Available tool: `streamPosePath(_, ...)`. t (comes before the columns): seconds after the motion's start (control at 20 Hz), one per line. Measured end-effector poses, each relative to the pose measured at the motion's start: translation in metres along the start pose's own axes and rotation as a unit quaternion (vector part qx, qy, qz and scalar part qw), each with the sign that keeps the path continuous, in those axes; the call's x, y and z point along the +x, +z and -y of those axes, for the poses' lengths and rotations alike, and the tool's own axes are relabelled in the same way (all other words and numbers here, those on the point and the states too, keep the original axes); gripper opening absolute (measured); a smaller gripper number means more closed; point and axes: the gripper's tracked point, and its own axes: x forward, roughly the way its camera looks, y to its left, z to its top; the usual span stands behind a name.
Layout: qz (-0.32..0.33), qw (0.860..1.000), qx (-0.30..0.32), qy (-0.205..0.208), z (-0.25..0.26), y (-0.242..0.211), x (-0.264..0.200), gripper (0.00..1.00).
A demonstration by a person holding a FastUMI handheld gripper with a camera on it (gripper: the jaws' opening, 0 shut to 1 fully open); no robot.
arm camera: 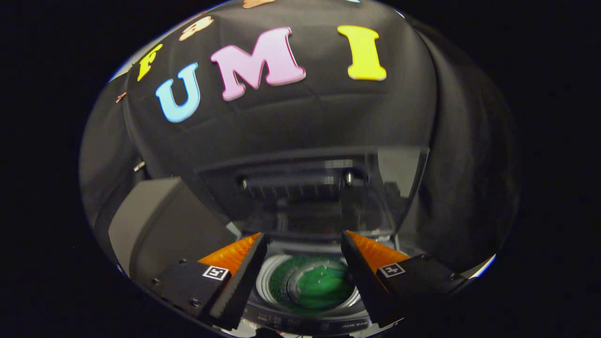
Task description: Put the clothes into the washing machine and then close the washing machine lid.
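The washing machine (305,291) takes up the lower middle of the frame, its round drum mouth open and facing up at the camera, with something green (324,284) — most likely the clothes, though it could be the drum floor — lying at the bottom of the tub. Behind it, in the centre of the frame, the transparent lid (328,188) stands raised, hinged along the far side of the opening and leaning back toward the booth's black wall; its long edge runs left to right across the picture. A grey box-like block (159,220) sits at the lower left, beside the machine. The gripper (304,246) hangs above the drum with its fingers spread wide and nothing between them but the view down into the tub. Loading looks finished, so the lid is probably next, and what matters is that it lies beyond and above the fingertips, straight ahead rather than off to one side — the fingers would need to go forward over the drum to reach its upper edge and draw it down toward the camera.
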Motion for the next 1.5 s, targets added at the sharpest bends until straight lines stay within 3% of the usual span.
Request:
streamPosePath(0.1, 0.05, 0.999, -0.022, -0.004, 0.004, 0.054, 0.011, 0.99)
streamPosePath(0.25, 0.05, 0.999, -0.004, 0.007, -0.006, 0.087, 0.041, 0.99)
streamPosePath(0.35, 0.014, 1.0, 0.019, -0.003, 0.003, 0.085, 0.063, 0.99)
streamPosePath(0.45, 0.006, 1.0, -0.021, -0.021, 0.017, 0.075, 0.081, 0.99)
streamPosePath(0.8, 0.021, 0.999, -0.034, -0.022, 0.015, 0.075, 0.077, 1.0)
streamPosePath(1.5, 0.023, 0.99, -0.04, -0.133, 0.016, 0.062, 0.057, 1.0)
